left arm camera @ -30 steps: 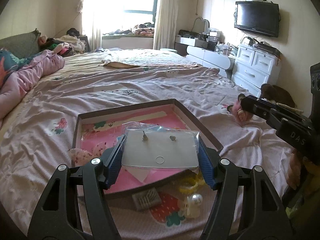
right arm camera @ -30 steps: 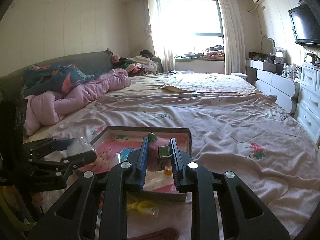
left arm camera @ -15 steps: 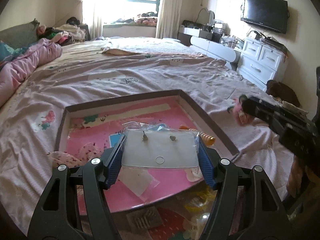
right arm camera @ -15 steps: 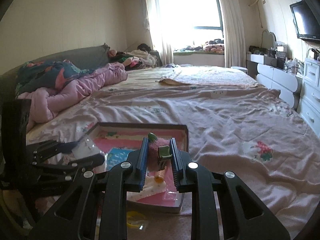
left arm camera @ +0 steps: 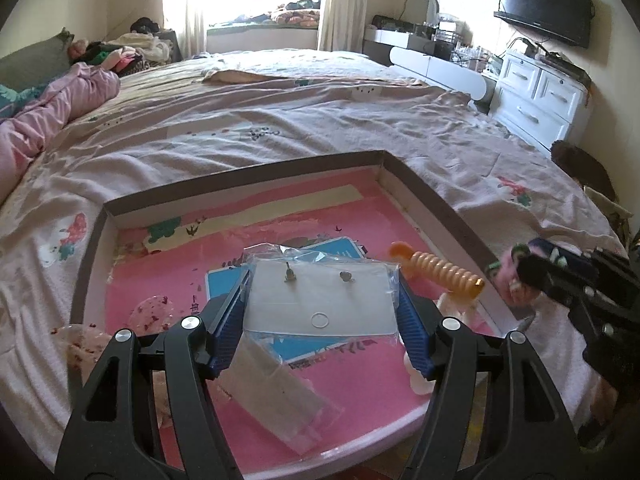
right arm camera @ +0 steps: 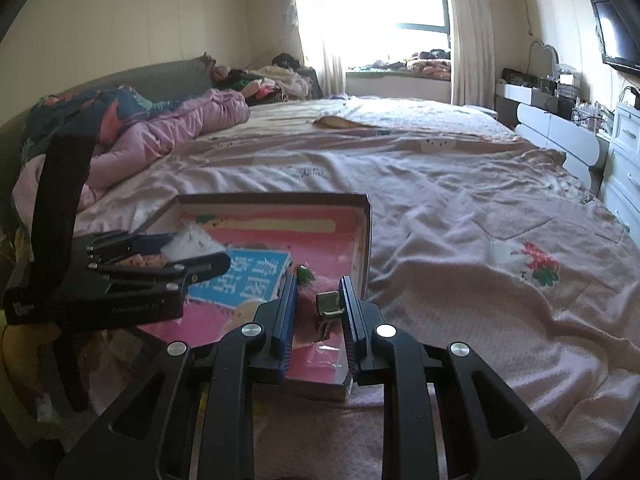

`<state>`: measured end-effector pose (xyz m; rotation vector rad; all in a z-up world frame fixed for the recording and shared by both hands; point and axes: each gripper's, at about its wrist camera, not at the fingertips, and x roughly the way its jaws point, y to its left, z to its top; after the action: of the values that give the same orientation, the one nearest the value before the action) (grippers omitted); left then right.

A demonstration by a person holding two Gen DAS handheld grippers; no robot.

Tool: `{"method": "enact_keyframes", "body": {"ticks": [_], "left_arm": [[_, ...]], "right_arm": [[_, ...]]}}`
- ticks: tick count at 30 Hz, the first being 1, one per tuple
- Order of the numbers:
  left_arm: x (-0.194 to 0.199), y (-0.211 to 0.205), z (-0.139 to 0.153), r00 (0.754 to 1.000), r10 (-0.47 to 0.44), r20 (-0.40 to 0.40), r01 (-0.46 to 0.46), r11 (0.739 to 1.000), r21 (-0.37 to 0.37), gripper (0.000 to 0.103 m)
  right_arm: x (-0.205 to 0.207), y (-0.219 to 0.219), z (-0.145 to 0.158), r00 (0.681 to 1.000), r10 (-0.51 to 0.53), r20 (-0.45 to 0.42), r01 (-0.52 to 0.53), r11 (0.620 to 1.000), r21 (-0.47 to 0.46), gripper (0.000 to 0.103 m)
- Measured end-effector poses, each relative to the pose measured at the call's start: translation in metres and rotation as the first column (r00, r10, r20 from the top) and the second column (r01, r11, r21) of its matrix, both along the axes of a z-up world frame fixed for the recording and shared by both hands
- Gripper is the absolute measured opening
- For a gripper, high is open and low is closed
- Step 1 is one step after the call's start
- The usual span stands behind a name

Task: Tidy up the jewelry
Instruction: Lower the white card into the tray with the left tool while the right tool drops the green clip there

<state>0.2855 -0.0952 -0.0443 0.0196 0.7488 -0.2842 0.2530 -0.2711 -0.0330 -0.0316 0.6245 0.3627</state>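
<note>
My left gripper (left arm camera: pixel 322 300) is shut on a clear plastic packet of earrings on a white card (left arm camera: pixel 320 298), held over the pink-lined box lid (left arm camera: pixel 436 204) on the bed. My right gripper (right arm camera: pixel 318 312) is shut on a fuzzy pink hair clip with green trim (right arm camera: pixel 316 300) just above the box's near right corner (right arm camera: pixel 366 236). In the left wrist view the right gripper (left arm camera: pixel 516 276) and the clip sit beside the box's right wall. In the right wrist view the left gripper (right arm camera: pixel 192 254) hovers over the box's left part.
The box holds an orange spiral hair tie (left arm camera: pixel 440 272), a blue card (right arm camera: pixel 244 276), a clear bag (left arm camera: pixel 276 396) and a cream piece (left arm camera: pixel 420 380). A speckled pink item (left arm camera: pixel 84 344) lies at its left edge. A rumpled pink quilt (right arm camera: pixel 172 128) lies at the left; white drawers (left arm camera: pixel 540 100) stand at the right.
Both grippers have moved forward and down over the box with their items still held. The box now fills more of both views, and the loose items in front of it have dropped out of sight.
</note>
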Motion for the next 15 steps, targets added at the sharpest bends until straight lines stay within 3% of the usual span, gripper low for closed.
{"method": "enact_keyframes", "body": {"ticks": [15], "left_arm": [[-0.002,0.004,-0.004,1.000,0.021,-0.023,-0.022,1.000,-0.008,0.068]], "right_arm": [[0.001,0.001,-0.014,0.999,0.004,-0.055,-0.005,1.000,-0.009,0.023]]}}
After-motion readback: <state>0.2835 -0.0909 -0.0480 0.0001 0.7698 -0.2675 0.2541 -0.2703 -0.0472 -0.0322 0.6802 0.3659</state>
